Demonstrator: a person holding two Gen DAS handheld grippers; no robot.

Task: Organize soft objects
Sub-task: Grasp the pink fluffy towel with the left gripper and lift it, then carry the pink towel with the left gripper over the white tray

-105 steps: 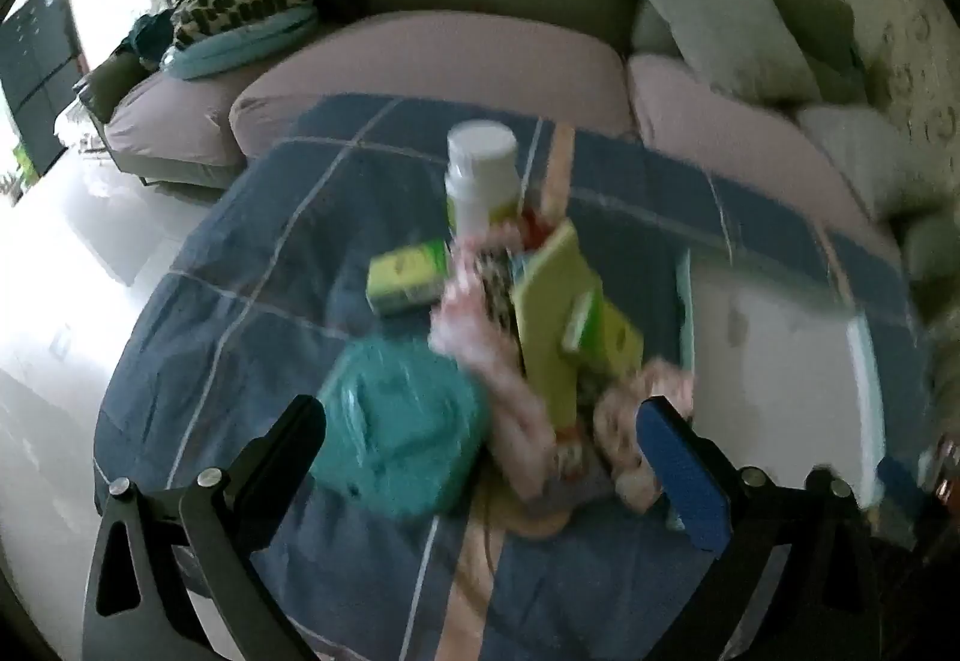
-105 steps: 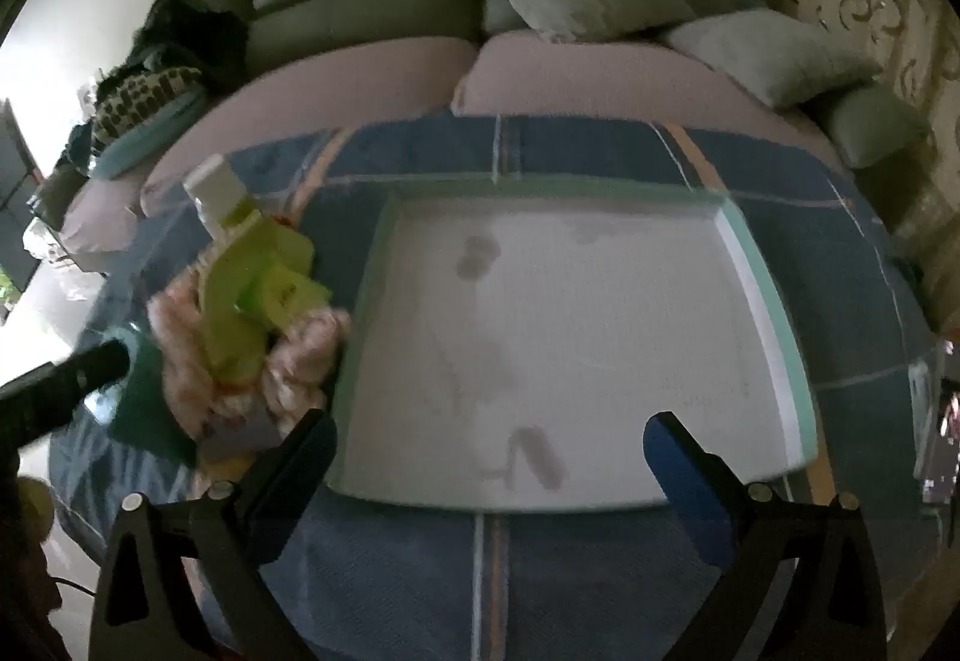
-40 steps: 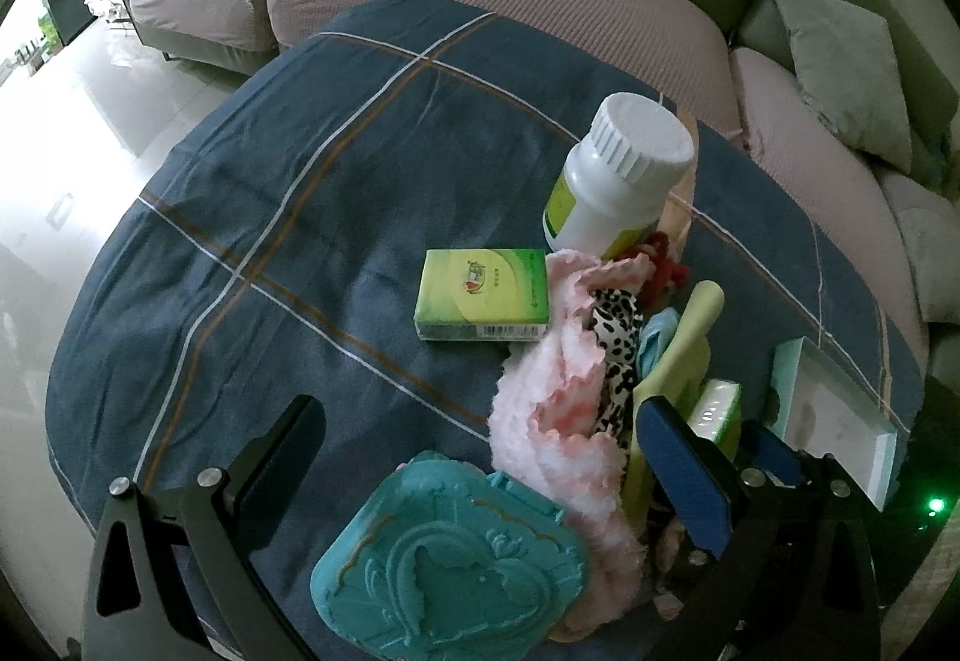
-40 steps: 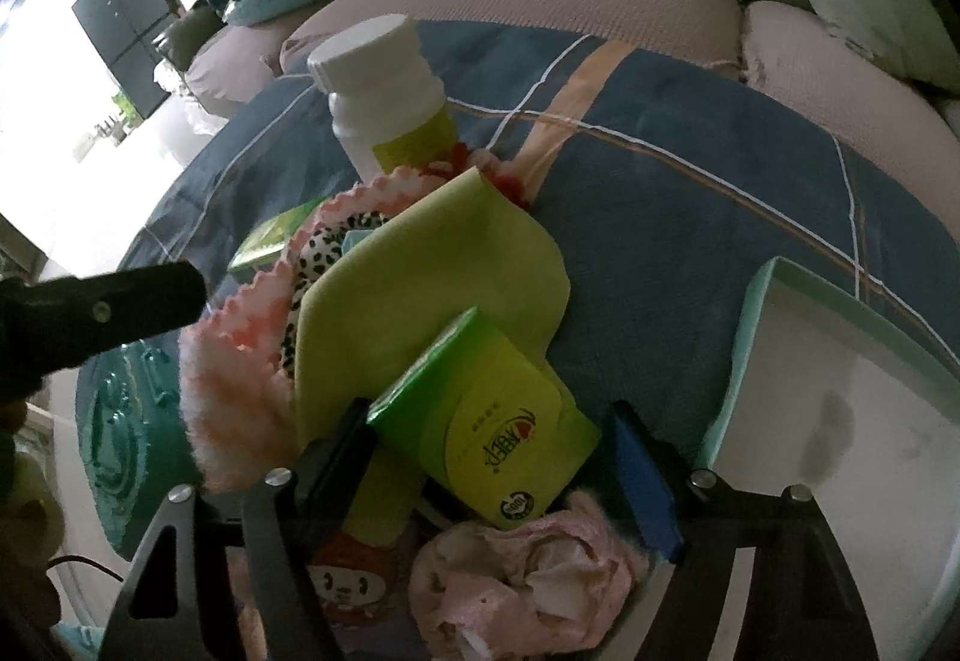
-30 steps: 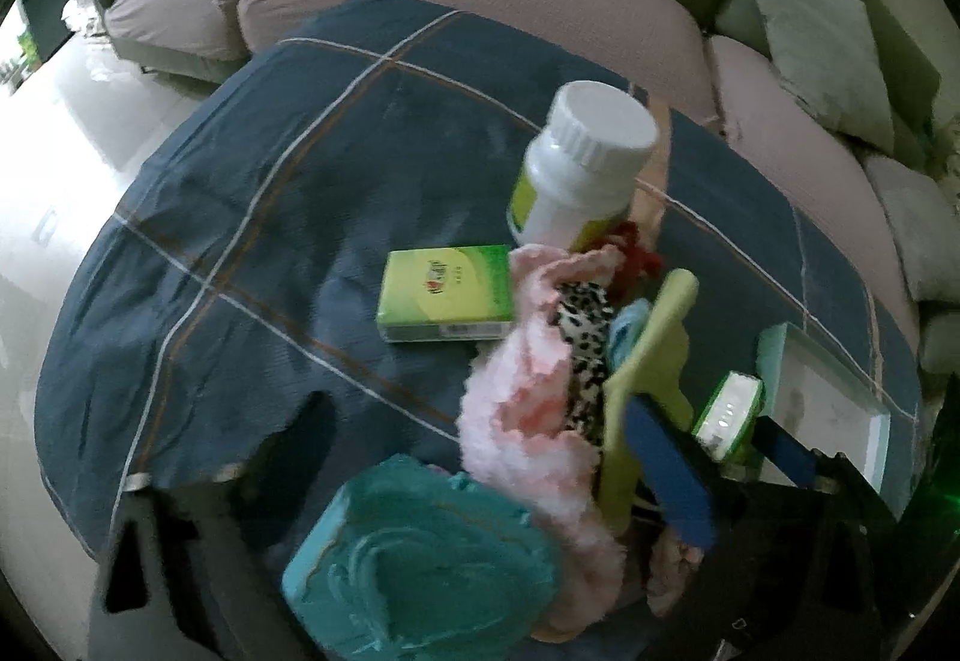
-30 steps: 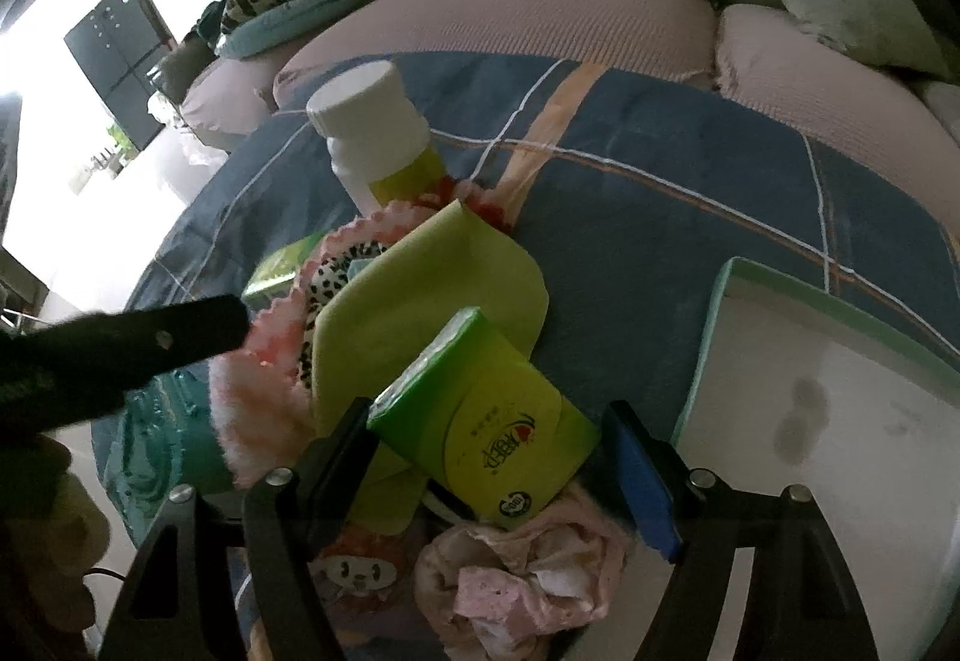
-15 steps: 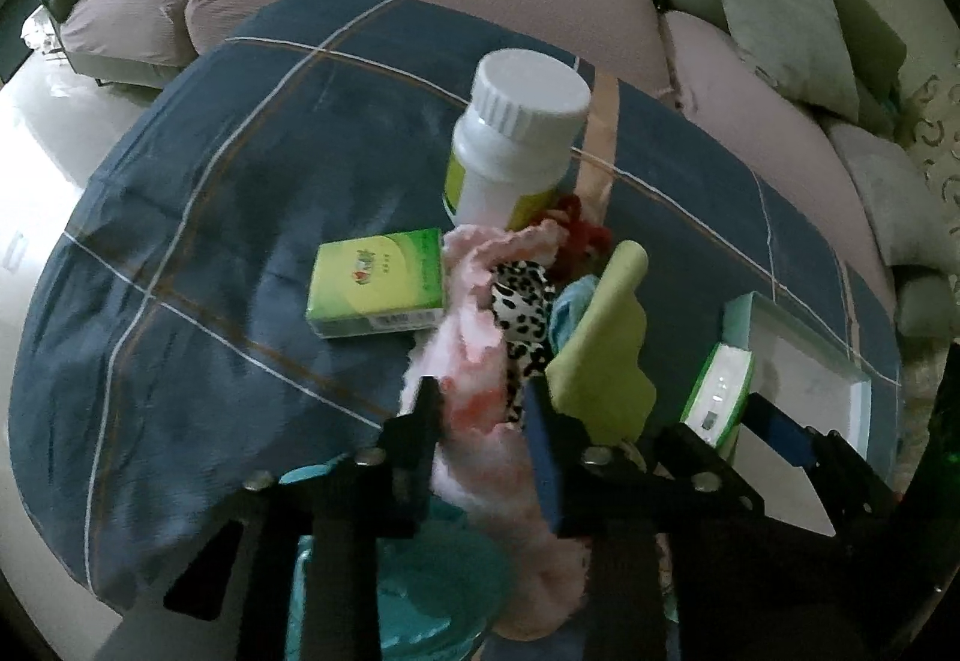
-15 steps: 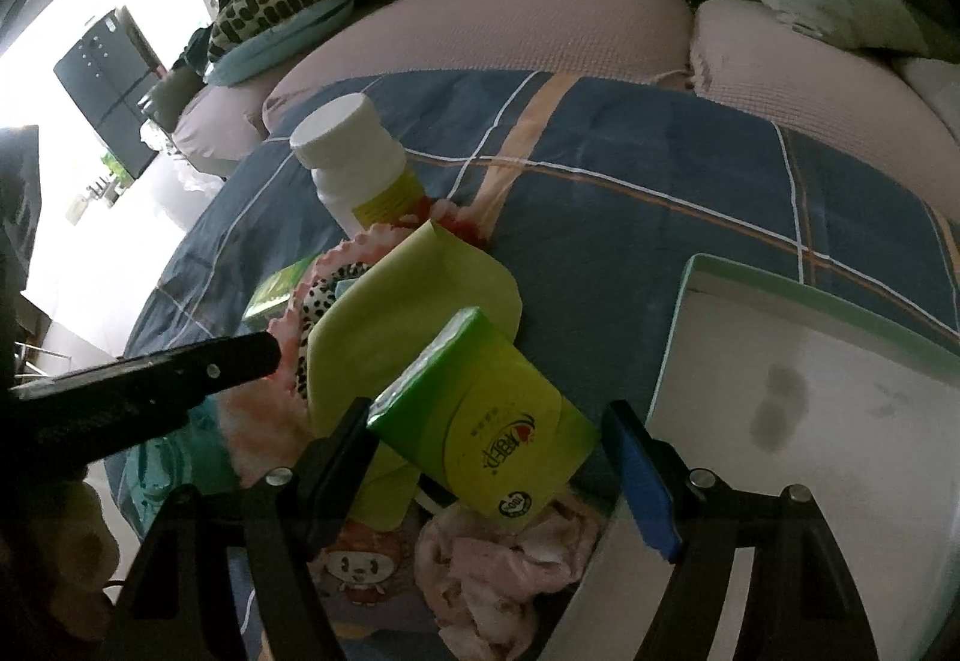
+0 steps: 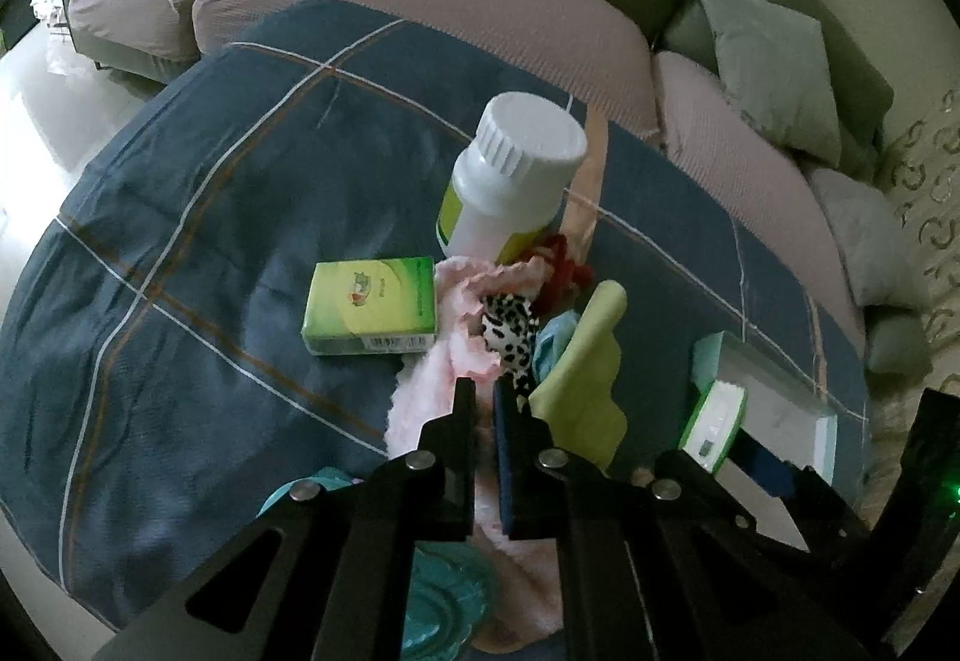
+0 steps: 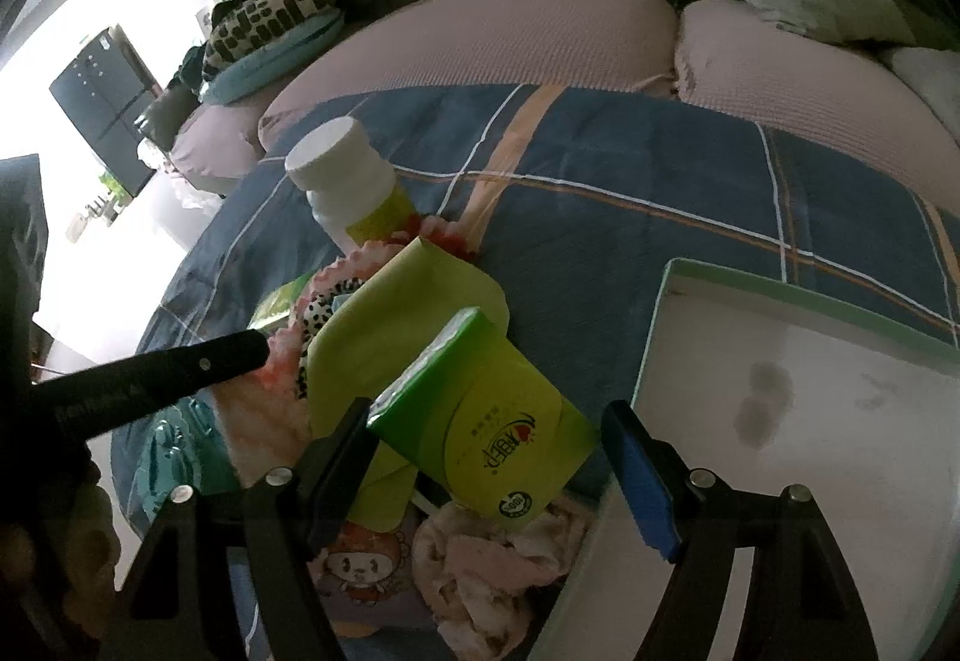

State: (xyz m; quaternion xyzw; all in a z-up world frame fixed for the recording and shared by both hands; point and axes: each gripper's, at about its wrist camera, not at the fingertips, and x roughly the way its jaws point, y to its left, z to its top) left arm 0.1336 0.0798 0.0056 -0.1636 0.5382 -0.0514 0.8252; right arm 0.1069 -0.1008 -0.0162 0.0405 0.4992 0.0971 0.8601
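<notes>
A heap of soft things lies on the blue plaid blanket: a pink fluffy cloth [image 9: 432, 391], a black-and-white spotted cloth [image 9: 510, 319] and a yellow-green cloth [image 9: 582, 379]. My left gripper [image 9: 483, 391] points down into the heap, its jaws closing the last bit onto a fold of the pink cloth. In the right wrist view a green tissue pack [image 10: 480, 421] stands tilted above the yellow-green cloth [image 10: 408, 313]. My right gripper [image 10: 486, 421] is shut on the pack across its width. A crumpled pink cloth [image 10: 498, 559] lies below it.
A white bottle [image 9: 516, 175] stands behind the heap, and a second green tissue pack [image 9: 372, 304] lies left of it. A teal moulded box [image 9: 444, 601] sits under my left gripper. A white tray [image 10: 810, 421] with a green rim lies to the right. Sofa cushions ring the far side.
The left jaws went from wide open to shut on the pink fluffy cloth. The right gripper kept the tissue pack between its fingers while the view swung slightly towards the tray.
</notes>
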